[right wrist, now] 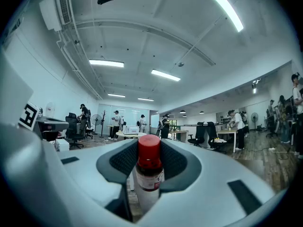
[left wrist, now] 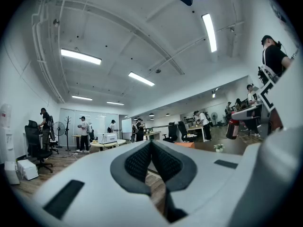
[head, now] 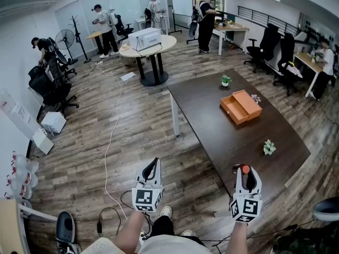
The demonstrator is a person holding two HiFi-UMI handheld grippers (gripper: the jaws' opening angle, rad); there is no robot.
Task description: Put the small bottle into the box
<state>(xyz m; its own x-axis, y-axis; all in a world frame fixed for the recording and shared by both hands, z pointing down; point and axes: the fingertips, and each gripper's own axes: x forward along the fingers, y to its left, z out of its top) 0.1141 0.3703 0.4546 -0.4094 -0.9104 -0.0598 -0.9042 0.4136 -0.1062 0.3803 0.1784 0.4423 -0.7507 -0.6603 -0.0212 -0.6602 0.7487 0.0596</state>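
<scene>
No print is legible; the label on the small bottle is blurred.

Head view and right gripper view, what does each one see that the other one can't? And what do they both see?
Only the head view shows the dark table, the orange box on it, little potted plants and the left gripper. Only the right gripper view shows the white label on the small bottle and the dark ribbed pads squeezing its sides. Both show the right gripper shut on that red-capped bottle, and people far across the room.
</scene>
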